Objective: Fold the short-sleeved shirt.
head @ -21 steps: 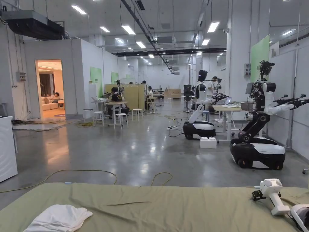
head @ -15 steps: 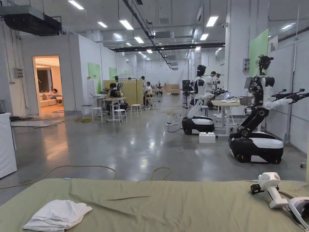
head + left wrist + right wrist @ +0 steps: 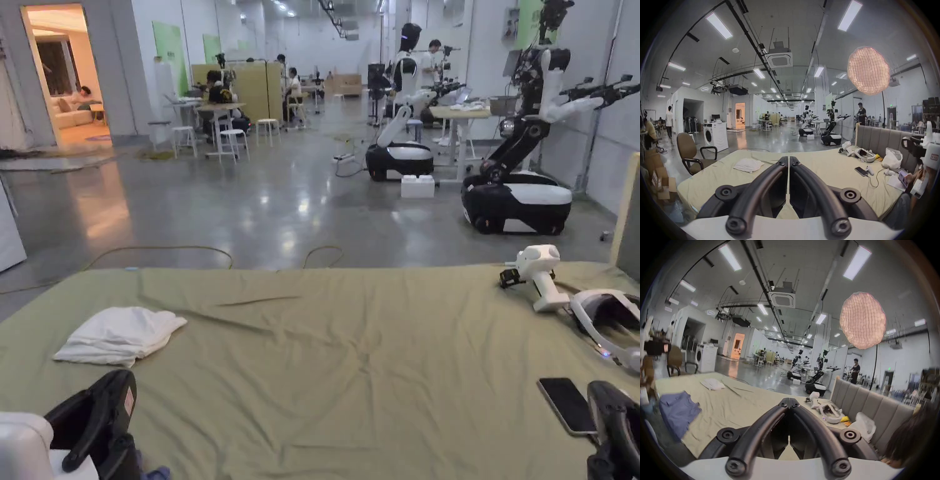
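A blue short-sleeved shirt (image 3: 679, 412) lies rumpled on the near left part of the olive sheet (image 3: 350, 350). A folded white cloth (image 3: 119, 334) rests farther back on the left, and it is also the white cloth (image 3: 748, 164) ahead of my left jaws. My left gripper (image 3: 119, 390) hovers at the bed's near left corner, jaws shut with nothing between them (image 3: 788, 160). My right gripper (image 3: 605, 397) hovers at the near right, its tips (image 3: 789, 402) closed on nothing. Both are well short of the garments.
A phone (image 3: 569, 405), a white controller (image 3: 537, 275) and a headset (image 3: 609, 319) lie on the bed's right side. A white plastic bag (image 3: 864, 423) sits against the grey padded headboard (image 3: 870, 400). An office chair (image 3: 692, 152) stands left of the bed. Cables cross the floor beyond.
The head camera has tipped down, so more of the bed shows and both grippers now appear at the bottom corners. The white cloth lies as before.
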`<state>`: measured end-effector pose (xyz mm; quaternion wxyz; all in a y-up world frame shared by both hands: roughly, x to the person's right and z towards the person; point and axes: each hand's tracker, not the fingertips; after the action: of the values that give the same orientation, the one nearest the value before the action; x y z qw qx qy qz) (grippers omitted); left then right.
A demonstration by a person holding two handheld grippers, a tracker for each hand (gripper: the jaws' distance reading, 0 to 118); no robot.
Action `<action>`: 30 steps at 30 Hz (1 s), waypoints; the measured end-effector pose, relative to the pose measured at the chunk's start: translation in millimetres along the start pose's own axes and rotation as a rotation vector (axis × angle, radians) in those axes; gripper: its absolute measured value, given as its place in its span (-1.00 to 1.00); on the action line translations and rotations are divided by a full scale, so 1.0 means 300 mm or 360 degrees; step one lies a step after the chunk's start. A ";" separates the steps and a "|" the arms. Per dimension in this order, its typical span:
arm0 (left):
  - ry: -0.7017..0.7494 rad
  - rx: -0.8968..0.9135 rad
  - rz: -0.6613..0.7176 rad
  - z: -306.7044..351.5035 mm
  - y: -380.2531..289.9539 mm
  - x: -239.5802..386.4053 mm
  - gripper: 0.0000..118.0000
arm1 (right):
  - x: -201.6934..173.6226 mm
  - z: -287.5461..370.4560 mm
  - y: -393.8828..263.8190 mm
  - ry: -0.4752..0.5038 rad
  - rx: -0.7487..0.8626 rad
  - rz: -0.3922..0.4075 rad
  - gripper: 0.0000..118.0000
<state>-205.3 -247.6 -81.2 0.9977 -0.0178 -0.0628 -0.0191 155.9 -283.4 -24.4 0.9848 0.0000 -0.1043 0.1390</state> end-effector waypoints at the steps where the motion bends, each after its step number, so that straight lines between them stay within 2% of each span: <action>1: 0.0016 -0.0018 -0.0063 -0.005 -0.005 0.007 -0.95 | -0.010 -0.002 -0.004 -0.0022 -0.0012 0.0105 -1.00; 2: 0.0021 -0.0029 -0.0154 -0.009 -0.009 0.017 -0.95 | -0.021 -0.005 -0.010 -0.0025 -0.0020 0.0234 -1.00; 4: 0.0109 -0.0035 -0.0566 -0.017 -0.037 0.067 -0.95 | -0.053 -0.007 -0.040 -0.0035 0.0008 0.0639 -1.00; 6: 0.0145 0.0014 -0.1286 -0.019 -0.122 0.134 -0.95 | -0.098 -0.007 -0.097 -0.0052 0.0087 0.1266 -1.00; 8: 0.0073 0.0023 -0.2062 -0.017 -0.255 0.166 -0.95 | -0.131 -0.009 -0.190 -0.0032 0.0181 0.1908 -1.00; 9: 0.0080 0.0018 -0.2380 -0.023 -0.326 0.170 -0.95 | -0.136 -0.007 -0.237 0.0005 0.0228 0.2165 -1.00; 10: 0.0075 0.0005 -0.2581 -0.029 -0.379 0.164 -0.95 | -0.136 -0.004 -0.270 0.0064 0.0258 0.2308 -1.00; 11: -0.0002 -0.0025 -0.2746 -0.026 -0.419 0.153 -0.95 | -0.132 0.000 -0.289 0.0146 0.0258 0.2344 -1.00; 13: -0.0137 -0.0143 -0.2647 -0.017 -0.440 0.145 -0.96 | -0.131 0.002 -0.280 0.0193 0.0215 0.2222 -1.00; 14: -0.0106 -0.0153 -0.2460 -0.015 -0.426 0.151 -0.96 | -0.125 0.002 -0.252 0.0161 0.0169 0.2069 -1.00; 16: 0.0091 -0.0096 -0.1896 -0.022 -0.356 0.153 -0.96 | -0.111 -0.022 -0.167 0.0026 0.0027 0.1549 -1.00; 17: 0.0139 -0.0126 -0.1469 -0.024 -0.272 0.134 -0.96 | -0.074 -0.039 -0.091 -0.0013 -0.0087 0.1013 -1.00; 18: 0.0111 -0.0164 -0.0999 -0.023 -0.203 0.100 -0.96 | 0.006 -0.048 -0.054 0.0018 -0.0146 0.0494 -1.00; 20: -0.0158 -0.0162 -0.0037 -0.010 -0.100 -0.039 -0.96 | 0.146 -0.058 -0.032 0.0193 -0.0210 -0.0540 -1.00; 21: -0.0282 -0.0145 0.0347 -0.013 -0.094 -0.105 -0.96 | 0.184 -0.059 -0.057 0.0251 -0.0224 -0.0863 -1.00; 22: -0.0380 -0.0112 0.0673 -0.015 -0.116 -0.165 -0.96 | 0.192 -0.046 -0.060 0.0213 -0.0234 -0.1032 -1.00; 23: -0.0365 -0.0074 0.0771 -0.014 -0.136 -0.200 -0.96 | 0.184 -0.036 -0.079 0.0167 -0.0232 -0.1050 -1.00; 24: -0.0269 -0.0054 0.0717 -0.004 -0.144 -0.193 -0.96 | 0.164 -0.025 -0.090 0.0119 -0.0224 -0.0876 -1.00; 26: -0.0096 -0.0072 0.0328 0.025 -0.117 -0.135 -0.96 | 0.129 -0.006 -0.101 0.0101 -0.0254 -0.0682 -1.00; 28: -0.0151 -0.0069 0.0196 0.045 -0.096 -0.115 -0.96 | 0.119 0.005 -0.101 0.0176 -0.0251 -0.0639 -1.00; 30: -0.0179 -0.0061 0.0248 0.054 -0.085 -0.097 -0.96 | 0.103 0.002 -0.087 0.0158 -0.0243 -0.0604 -1.00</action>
<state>-237.4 -271.5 -67.8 0.9905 -0.0428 -0.1168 0.0584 191.9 -300.0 -16.8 0.9944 -0.0617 -0.0639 -0.0574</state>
